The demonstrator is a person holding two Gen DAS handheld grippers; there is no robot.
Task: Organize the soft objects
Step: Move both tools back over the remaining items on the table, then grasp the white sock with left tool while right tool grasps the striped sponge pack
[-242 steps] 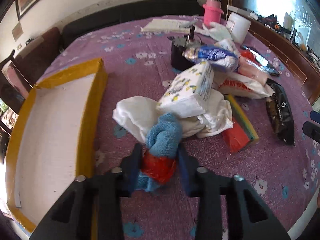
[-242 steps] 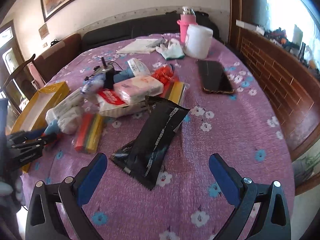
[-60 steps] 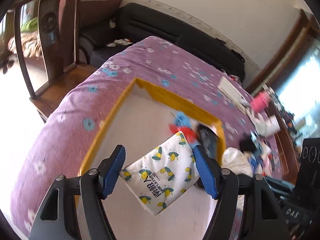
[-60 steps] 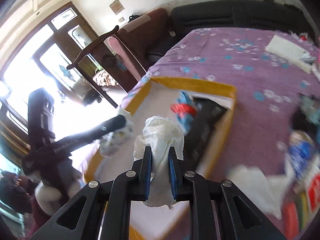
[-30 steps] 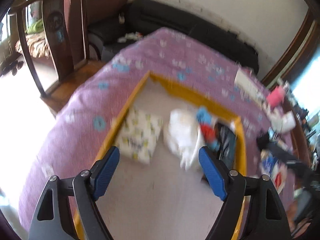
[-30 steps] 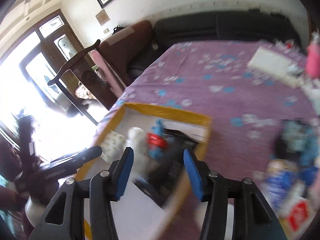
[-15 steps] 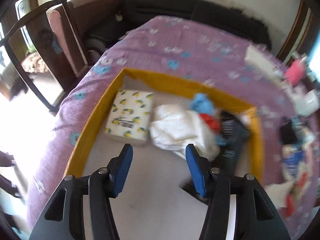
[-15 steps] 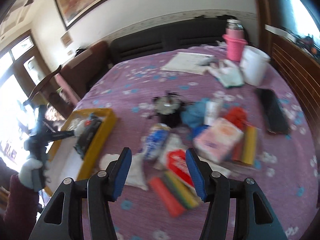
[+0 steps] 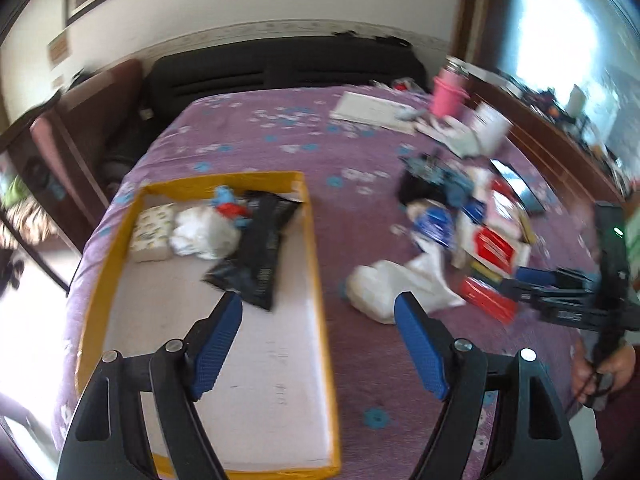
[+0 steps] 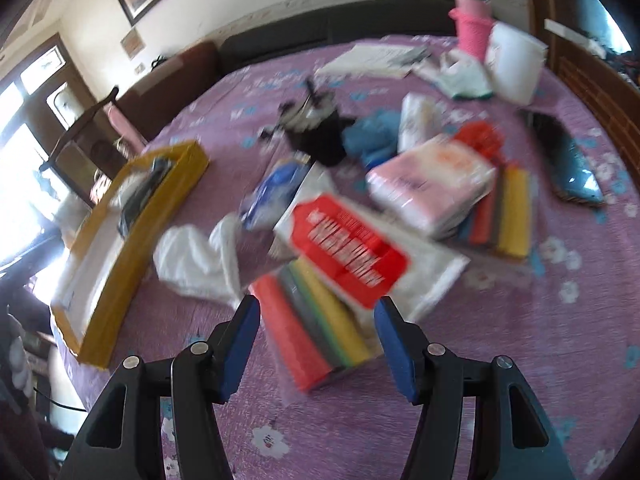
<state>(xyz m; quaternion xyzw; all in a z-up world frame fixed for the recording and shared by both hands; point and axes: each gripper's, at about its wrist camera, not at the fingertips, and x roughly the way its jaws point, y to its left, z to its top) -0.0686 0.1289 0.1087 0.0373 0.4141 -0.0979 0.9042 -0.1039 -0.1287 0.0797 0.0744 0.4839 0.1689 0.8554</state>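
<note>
The yellow tray (image 9: 316, 240) holds a lemon-print tissue pack (image 9: 152, 232), a white cloth (image 9: 200, 232), a blue and red cloth (image 9: 228, 204) and a black pouch (image 9: 260, 252). My left gripper (image 9: 318, 312) hovers over the tray's right wall, its jaws opening with nothing between them. A second white cloth (image 9: 384, 288) lies on the table just beyond its right finger. My right gripper (image 10: 318, 312) is open low over a pack of coloured sponge cloths (image 10: 316, 336), its pads (image 10: 244, 332) clear of the pack and its jaws still widening.
On the purple flowered tablecloth (image 10: 520, 340) lie a red-and-white pack (image 10: 348, 248), a pink tissue pack (image 10: 432, 184), a blue packet (image 10: 276, 192), another striped pack (image 10: 504, 216) and a phone (image 10: 568, 164). A pink bottle (image 10: 474, 28) and white cup (image 10: 516, 64) stand at the back.
My left gripper has swung right from over the tray's contents to its right wall and its jaws are wider. My right gripper has sunk toward the pile, over the coloured pack.
</note>
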